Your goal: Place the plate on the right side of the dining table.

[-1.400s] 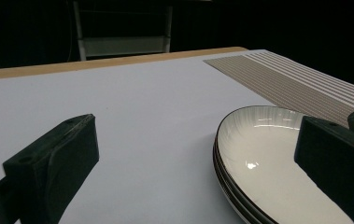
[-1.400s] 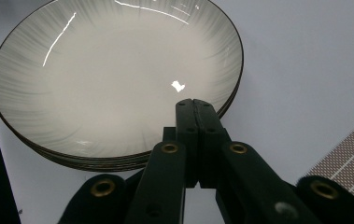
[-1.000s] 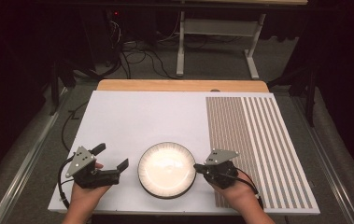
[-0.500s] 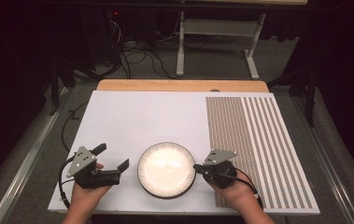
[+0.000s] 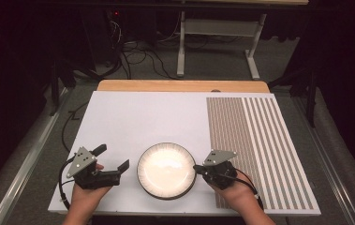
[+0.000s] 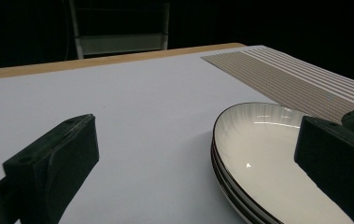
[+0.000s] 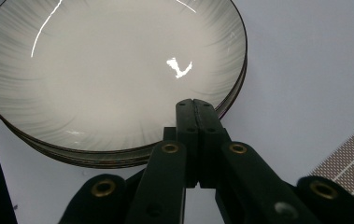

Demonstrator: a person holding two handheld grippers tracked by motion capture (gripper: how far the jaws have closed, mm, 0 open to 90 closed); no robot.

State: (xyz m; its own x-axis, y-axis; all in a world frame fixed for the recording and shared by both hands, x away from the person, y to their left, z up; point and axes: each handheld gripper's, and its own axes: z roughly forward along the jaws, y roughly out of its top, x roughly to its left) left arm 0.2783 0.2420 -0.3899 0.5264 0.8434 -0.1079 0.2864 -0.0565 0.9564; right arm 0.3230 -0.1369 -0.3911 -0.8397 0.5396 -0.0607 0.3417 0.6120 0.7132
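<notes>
A stack of white plates [image 5: 166, 169] with thin dark rims sits near the front edge of the white table top. My left gripper [image 5: 113, 157] rests just left of the stack, open, its jaws wide apart and nothing between them. In the left gripper view the stack of plates [image 6: 268, 154] lies past the right jaw of the left gripper [image 6: 198, 163]. My right gripper [image 5: 196, 168] is at the stack's right side, shut. In the right gripper view the two jaws of the right gripper [image 7: 194, 103] are pressed together, with their tip over the rim of the top plate [image 7: 104, 65].
A brown-and-white striped mat [image 5: 259, 140] covers the right part of the white table top [image 5: 137, 117]. A wooden strip [image 5: 180, 86] runs along the far edge. Beyond it, on the dark floor, are cables and a metal table frame [image 5: 212, 42].
</notes>
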